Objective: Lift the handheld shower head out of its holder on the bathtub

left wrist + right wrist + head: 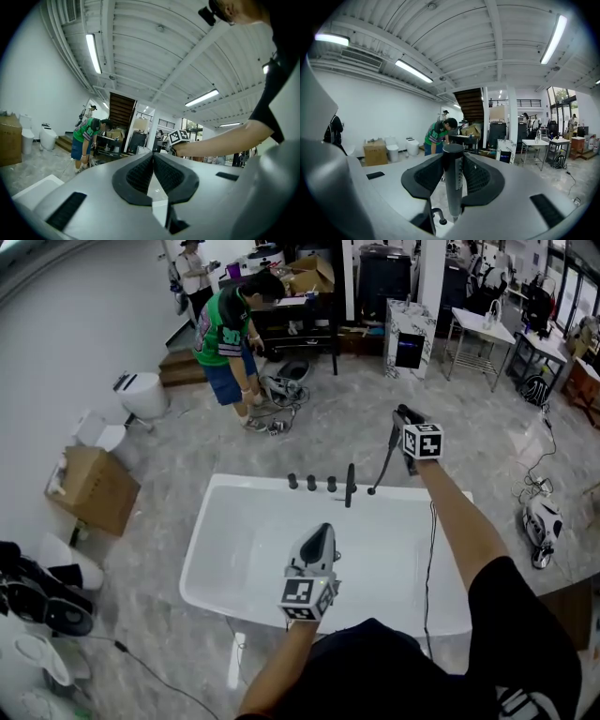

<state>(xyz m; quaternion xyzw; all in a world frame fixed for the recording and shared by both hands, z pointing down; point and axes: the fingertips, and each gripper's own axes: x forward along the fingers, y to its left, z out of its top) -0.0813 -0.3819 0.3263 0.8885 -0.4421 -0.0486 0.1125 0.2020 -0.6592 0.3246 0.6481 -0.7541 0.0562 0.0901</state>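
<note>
The handheld shower head [384,457] is a slim dark wand. It stands tilted over the far rim of the white bathtub [214,526], with its lower end near the rim; whether that end still sits in its holder is unclear. My right gripper [401,415] is shut on the wand's upper part. In the right gripper view the shower head [453,183] stands upright between the pads of the right gripper [453,161]. My left gripper [321,531] hovers over the tub's basin, shut and holding nothing. The left gripper view shows the left gripper [153,158] with its pads together.
A dark spout [350,486] and three knobs [311,482] line the tub's far rim. A person in a green shirt [228,338] bends over beyond the tub. A cardboard box [92,488] and a toilet [141,395] stand at the left, a white device [542,526] on the floor at the right.
</note>
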